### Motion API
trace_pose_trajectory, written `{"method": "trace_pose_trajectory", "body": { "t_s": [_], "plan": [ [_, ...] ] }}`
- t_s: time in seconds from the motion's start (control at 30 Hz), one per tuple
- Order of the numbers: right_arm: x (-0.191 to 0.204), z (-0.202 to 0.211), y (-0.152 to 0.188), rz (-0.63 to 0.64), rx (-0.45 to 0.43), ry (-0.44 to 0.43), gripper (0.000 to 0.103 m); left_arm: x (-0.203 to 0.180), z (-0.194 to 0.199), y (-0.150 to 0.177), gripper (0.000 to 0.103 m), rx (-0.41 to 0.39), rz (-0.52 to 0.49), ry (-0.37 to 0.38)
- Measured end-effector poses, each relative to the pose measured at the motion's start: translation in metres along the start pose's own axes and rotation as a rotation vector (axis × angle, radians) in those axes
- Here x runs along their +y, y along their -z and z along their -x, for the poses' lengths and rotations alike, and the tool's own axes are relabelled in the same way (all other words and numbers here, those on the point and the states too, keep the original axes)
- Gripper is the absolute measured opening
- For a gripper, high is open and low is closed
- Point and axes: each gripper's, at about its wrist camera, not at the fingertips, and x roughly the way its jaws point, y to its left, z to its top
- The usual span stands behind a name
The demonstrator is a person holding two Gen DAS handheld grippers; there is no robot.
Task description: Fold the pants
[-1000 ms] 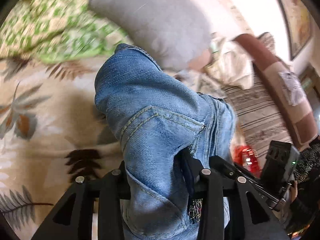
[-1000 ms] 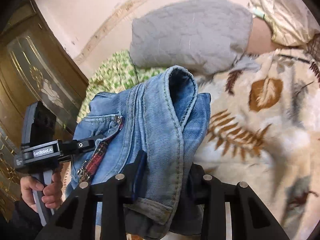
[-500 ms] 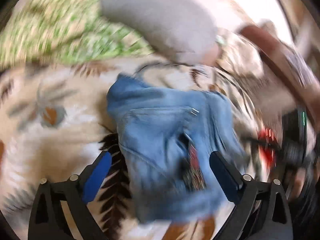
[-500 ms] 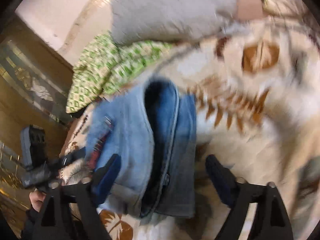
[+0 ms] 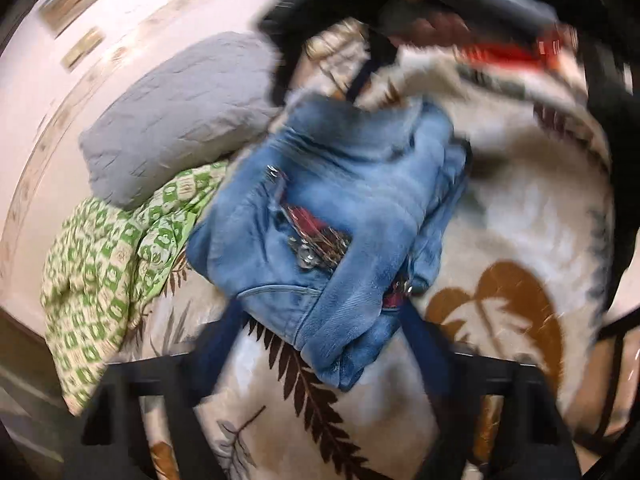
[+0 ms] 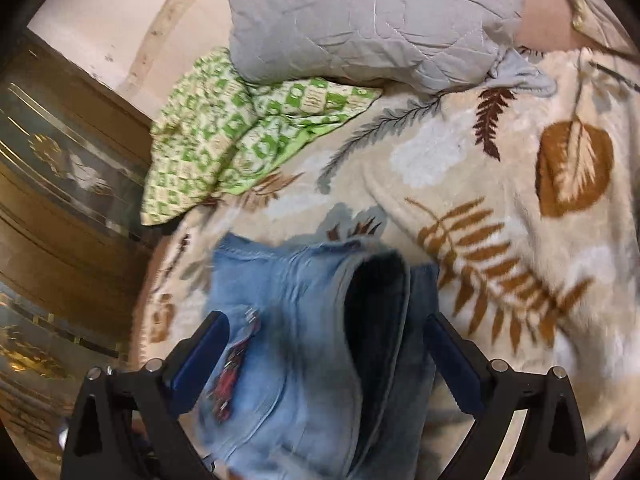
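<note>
Faded denim pants (image 6: 296,360), plush blanket (image 6: 500,184)

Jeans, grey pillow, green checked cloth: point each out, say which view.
jeans (image 6: 304,360), right wrist view, pale denim panel between the fingers.
grey pillow (image 6: 380,20), right wrist view, middle of its quilted face.
green checked cloth (image 5: 104,264), left wrist view, its crumpled middle.

Folded jeans (image 6: 304,360) on the leaf-print blanket (image 6: 500,208) at the near middle, patterned cloth (image 6: 240,136) on the blanket far left of them, quilted pillow (image 6: 376,16) behind it overlapping its far edge, wooden cabinet (image 6: 60,200) at far left.
</note>
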Motion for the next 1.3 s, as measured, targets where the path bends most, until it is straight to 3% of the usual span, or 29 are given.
{"method": "trace_pose_trajectory", "body": {
  "t_s": [0.07,0.17,0.2,0.33,0.37,0.43,0.5,0.6,0.63,0.67,0.7,0.73,0.8,0.97,1.03,1.13,1.2,1.27,1.3],
  "plan": [
    [0.002,-0.014,-0.004,-0.005,0.040,-0.030,0.086,-0.003,-0.011,-0.001,0.056,0.017,-0.026,0.011],
    [0.013,-0.026,-0.005,0.041,0.064,-0.036,0.040,-0.001,-0.019,-0.003,0.044,0.036,-0.019,0.024],
    [0.019,-0.031,-0.004,0.086,0.072,-0.019,0.021,-0.001,-0.020,-0.003,0.039,0.046,-0.017,0.024],
    [0.028,-0.028,-0.002,0.183,0.054,0.036,0.006,-0.006,-0.020,-0.004,0.028,0.055,-0.033,0.022],
    [0.022,-0.021,-0.007,0.176,0.027,0.056,0.004,-0.009,-0.021,-0.004,0.021,0.056,-0.033,0.024],
    [0.005,-0.021,-0.016,0.166,0.014,0.130,0.004,-0.016,-0.022,-0.005,0.019,0.047,-0.036,0.028],
    [-0.014,-0.030,-0.016,0.082,0.046,0.108,0.004,-0.026,-0.026,-0.005,0.020,0.062,-0.076,-0.016],
    [-0.005,-0.027,-0.008,0.103,0.021,0.083,0.009,-0.021,-0.019,-0.003,0.024,0.051,-0.049,-0.021],
    [-0.005,-0.024,-0.007,0.095,0.026,0.061,0.011,-0.012,-0.011,-0.001,0.033,0.036,0.002,0.013],
    [-0.006,-0.020,-0.004,0.084,0.038,0.040,0.014,-0.002,-0.005,0.001,0.054,0.022,0.054,0.044],
    [-0.005,-0.012,-0.001,0.093,0.046,0.024,0.025,0.013,0.005,0.003,0.067,-0.001,0.135,0.073],
    [-0.004,-0.003,0.006,0.120,0.044,0.025,0.052,0.026,0.011,0.004,0.086,-0.017,0.191,0.079],
    [-0.004,0.014,0.021,0.163,0.015,0.026,0.096,0.056,0.020,0.003,0.088,-0.045,0.325,0.099],
    [0.001,0.047,0.060,0.213,-0.087,-0.004,0.097,0.130,0.003,0.002,0.093,-0.041,0.724,0.179],
    [0.004,0.048,0.074,0.231,-0.099,-0.008,0.097,0.154,-0.022,0.002,0.093,-0.011,0.913,0.246],
    [0.007,0.042,0.089,0.231,-0.109,0.008,0.096,0.172,-0.065,0.002,0.093,0.062,1.120,0.327],
    [0.009,0.035,0.095,0.221,-0.118,0.009,0.095,0.171,-0.087,-0.002,0.093,0.112,1.180,0.345],
    [0.009,0.029,0.101,0.218,-0.122,0.008,0.084,0.163,-0.104,-0.008,0.093,0.165,1.195,0.339],
    [0.010,0.026,0.103,0.222,-0.122,0.011,0.071,0.160,-0.112,-0.011,0.094,0.182,1.192,0.336]
  ]
}}
